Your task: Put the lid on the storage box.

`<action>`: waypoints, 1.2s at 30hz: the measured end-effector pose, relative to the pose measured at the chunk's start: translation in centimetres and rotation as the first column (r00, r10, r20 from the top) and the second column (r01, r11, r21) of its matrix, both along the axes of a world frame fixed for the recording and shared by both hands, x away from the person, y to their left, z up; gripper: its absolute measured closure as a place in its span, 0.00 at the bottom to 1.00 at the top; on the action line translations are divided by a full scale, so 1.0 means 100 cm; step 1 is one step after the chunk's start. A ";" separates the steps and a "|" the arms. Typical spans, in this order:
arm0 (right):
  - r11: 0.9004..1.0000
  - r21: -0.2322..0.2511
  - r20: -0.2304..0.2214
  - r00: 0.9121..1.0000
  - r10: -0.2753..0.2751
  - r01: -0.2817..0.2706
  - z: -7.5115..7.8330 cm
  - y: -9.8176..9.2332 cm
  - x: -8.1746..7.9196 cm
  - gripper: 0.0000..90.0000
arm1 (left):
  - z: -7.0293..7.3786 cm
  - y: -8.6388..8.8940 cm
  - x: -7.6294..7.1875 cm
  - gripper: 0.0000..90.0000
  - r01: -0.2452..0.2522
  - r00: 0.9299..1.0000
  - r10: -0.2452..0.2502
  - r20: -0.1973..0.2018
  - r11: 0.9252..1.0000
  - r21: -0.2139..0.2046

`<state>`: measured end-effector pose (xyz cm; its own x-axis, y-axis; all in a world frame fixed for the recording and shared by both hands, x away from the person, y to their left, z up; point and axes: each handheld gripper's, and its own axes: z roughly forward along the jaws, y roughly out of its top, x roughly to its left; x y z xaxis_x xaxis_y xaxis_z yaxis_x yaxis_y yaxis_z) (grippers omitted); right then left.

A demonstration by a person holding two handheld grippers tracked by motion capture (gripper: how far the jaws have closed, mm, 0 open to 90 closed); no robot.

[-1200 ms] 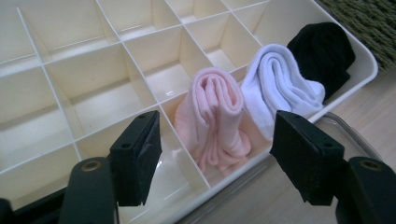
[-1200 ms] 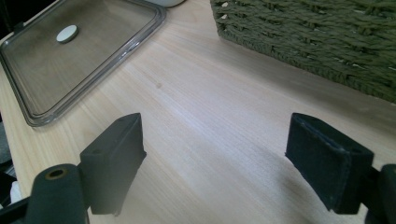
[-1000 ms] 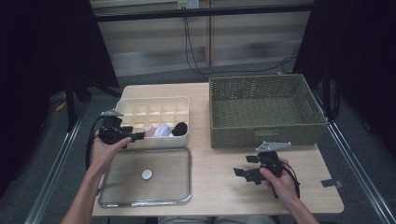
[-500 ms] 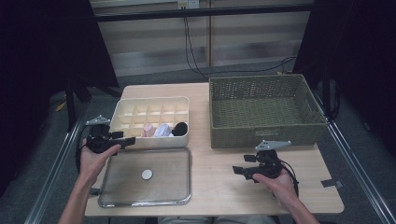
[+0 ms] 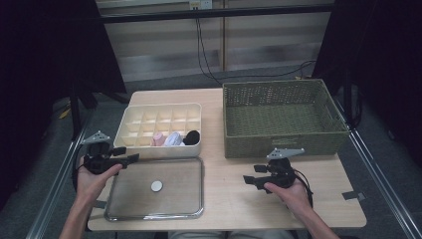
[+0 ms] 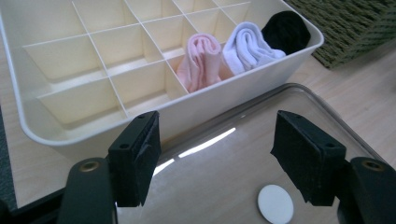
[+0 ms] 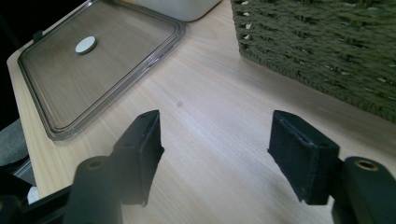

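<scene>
A cream divided box (image 5: 164, 151) holds a pink sock roll (image 5: 158, 139), a white one (image 5: 173, 139) and a black one (image 5: 192, 135) in its front row. Its clear lid (image 5: 174, 199) lies flat in front, with a white disc (image 5: 157, 186) on it. My left gripper (image 5: 127, 154) is at the table's left edge, open and empty, facing the box (image 6: 70, 98) and the lid (image 6: 224, 186). My right gripper (image 5: 250, 174) is low over bare wood at the front right. Its jaws have just been closing a little and stand open with nothing between them (image 7: 215, 154).
A green wicker basket (image 5: 283, 144) stands at the back right, just beyond my right gripper. Bare wood (image 7: 210, 102) lies between the lid (image 7: 102, 70) and the basket (image 7: 327, 51). The table's front edge is close below both hands.
My left gripper has drawn back to the left, from the box's front left corner to the table's left edge. The right hand has stayed where it was.
</scene>
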<state>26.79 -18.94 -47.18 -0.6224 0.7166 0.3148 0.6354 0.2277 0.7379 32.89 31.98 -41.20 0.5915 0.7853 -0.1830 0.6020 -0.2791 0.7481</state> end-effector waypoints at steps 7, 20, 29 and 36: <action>1.000 0.003 -0.024 0.999 0.026 -0.026 0.000 0.014 0.006 0.45 | -0.017 0.000 -0.012 0.40 0.014 0.999 -0.015 -0.034 1.000 -0.012; 0.997 0.030 -0.058 0.995 0.078 -0.077 -0.002 0.053 0.017 0.52 | -0.037 0.022 -0.028 0.48 -0.029 0.996 0.028 -0.080 0.999 -0.019; 0.993 0.041 -0.074 0.991 0.113 -0.110 -0.006 0.080 0.028 0.58 | -0.047 0.049 -0.034 0.57 -0.069 0.993 0.068 -0.097 0.998 -0.006; 0.993 0.046 -0.096 0.989 0.115 -0.111 -0.012 0.096 0.036 0.59 | -0.058 0.066 -0.031 0.55 -0.112 0.985 0.112 -0.133 0.994 0.009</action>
<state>30.42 -9.31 -48.37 -0.6635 0.6286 0.4058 0.6770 0.2735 0.6833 29.76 38.61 -46.97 0.4703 0.8455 -0.2529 0.7237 -0.2055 0.6589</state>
